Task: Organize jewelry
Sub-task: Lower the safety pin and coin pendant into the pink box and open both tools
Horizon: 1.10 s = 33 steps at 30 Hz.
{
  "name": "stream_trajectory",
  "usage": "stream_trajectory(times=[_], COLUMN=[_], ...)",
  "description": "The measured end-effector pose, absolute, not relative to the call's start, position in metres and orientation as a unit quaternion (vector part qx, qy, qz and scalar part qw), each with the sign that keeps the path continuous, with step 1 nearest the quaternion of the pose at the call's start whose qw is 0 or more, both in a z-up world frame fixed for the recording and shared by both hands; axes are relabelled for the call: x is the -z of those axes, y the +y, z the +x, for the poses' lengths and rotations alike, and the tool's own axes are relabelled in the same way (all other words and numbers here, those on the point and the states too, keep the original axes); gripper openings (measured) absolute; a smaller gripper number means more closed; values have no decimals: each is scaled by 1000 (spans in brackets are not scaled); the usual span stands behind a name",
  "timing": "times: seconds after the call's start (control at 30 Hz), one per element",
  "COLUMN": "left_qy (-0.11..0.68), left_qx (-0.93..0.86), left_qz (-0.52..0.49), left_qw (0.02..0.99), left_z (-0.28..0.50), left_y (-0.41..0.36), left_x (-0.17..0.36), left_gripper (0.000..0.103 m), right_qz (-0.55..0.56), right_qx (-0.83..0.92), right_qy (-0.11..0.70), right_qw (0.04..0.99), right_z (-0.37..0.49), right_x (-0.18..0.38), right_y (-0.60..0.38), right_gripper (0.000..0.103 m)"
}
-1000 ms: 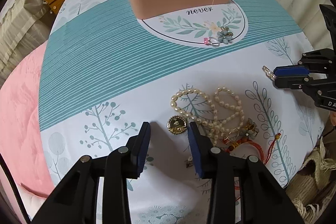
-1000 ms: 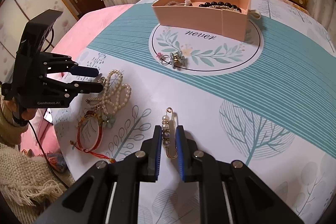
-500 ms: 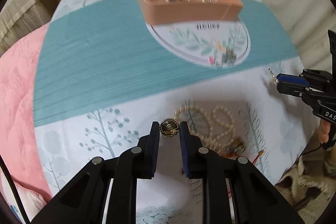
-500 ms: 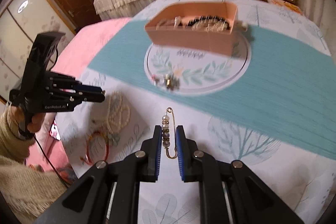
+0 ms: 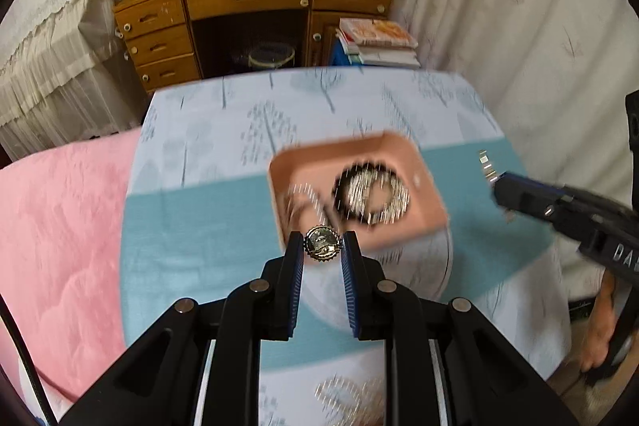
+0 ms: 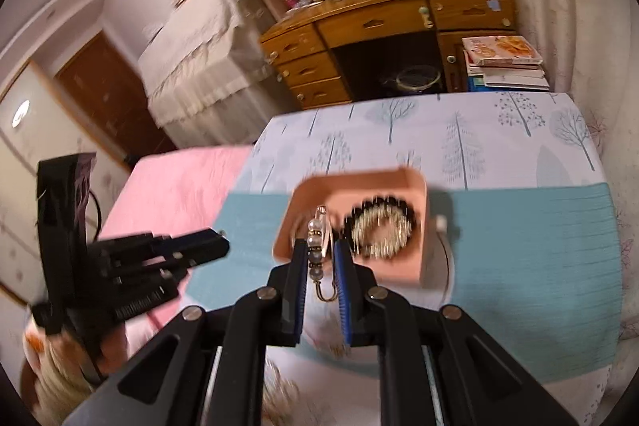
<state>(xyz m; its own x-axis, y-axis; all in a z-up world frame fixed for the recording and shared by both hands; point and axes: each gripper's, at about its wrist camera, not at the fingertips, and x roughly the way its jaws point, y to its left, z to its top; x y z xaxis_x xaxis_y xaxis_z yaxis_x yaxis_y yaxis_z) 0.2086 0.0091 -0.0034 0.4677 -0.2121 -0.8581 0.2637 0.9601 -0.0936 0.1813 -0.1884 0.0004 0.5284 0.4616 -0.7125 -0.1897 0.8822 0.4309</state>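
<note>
My left gripper (image 5: pixel 322 251) is shut on a round gold brooch (image 5: pixel 322 246) and holds it in the air at the near edge of the pink jewelry box (image 5: pixel 433 200). My right gripper (image 6: pixel 320 258) is shut on a pearl safety-pin brooch (image 6: pixel 317 240), held over the near left part of the same box (image 6: pixel 419 266). The box holds a dark bead bracelet (image 6: pixel 379 226) and other blurred jewelry. Each gripper shows in the other's view: the right one (image 5: pixel 493 182) and the left one (image 6: pixel 221 246).
The table has a tree-print cloth with a teal band (image 6: pixel 539 246). A pearl necklace (image 5: pixel 343 396) lies near its front edge. A pink quilt (image 5: pixel 52 246) is at the left. A wooden dresser (image 5: pixel 255 14) and stacked books (image 5: pixel 375 40) stand behind.
Both grippers have lifted with their brooches and moved forward to the pink box. The left one had closed on the gold brooch a second ago. The views are motion-blurred.
</note>
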Motion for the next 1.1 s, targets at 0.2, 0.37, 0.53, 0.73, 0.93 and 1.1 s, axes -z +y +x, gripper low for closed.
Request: stream_trajectory(times=[0.2, 0.37, 0.53, 0.73, 0.93, 1.1], left_qy=[515, 542, 546, 519, 497, 494], left_qx=[107, 92, 94, 84, 72, 71], left_qz=[30, 14, 11, 13, 32, 41], left_qw=[850, 835, 833, 850, 864, 865], left_z=[259, 279, 280, 270, 252, 231], left_y=[-14, -13, -11, -3, 5, 14], left_x=[33, 72, 89, 80, 67, 59], left_gripper=[17, 17, 18, 58, 72, 72], right_qz=[192, 231, 239, 232, 215, 188], right_qx=[-145, -143, -158, -171, -168, -172], right_qy=[474, 489, 492, 485, 469, 455], right_qw=[847, 829, 822, 825, 840, 853], right_z=[229, 251, 268, 265, 246, 220], right_x=[31, 63, 74, 69, 56, 42], right_y=[-183, -177, -162, -153, -158, -163], right_gripper=[14, 14, 14, 15, 15, 15])
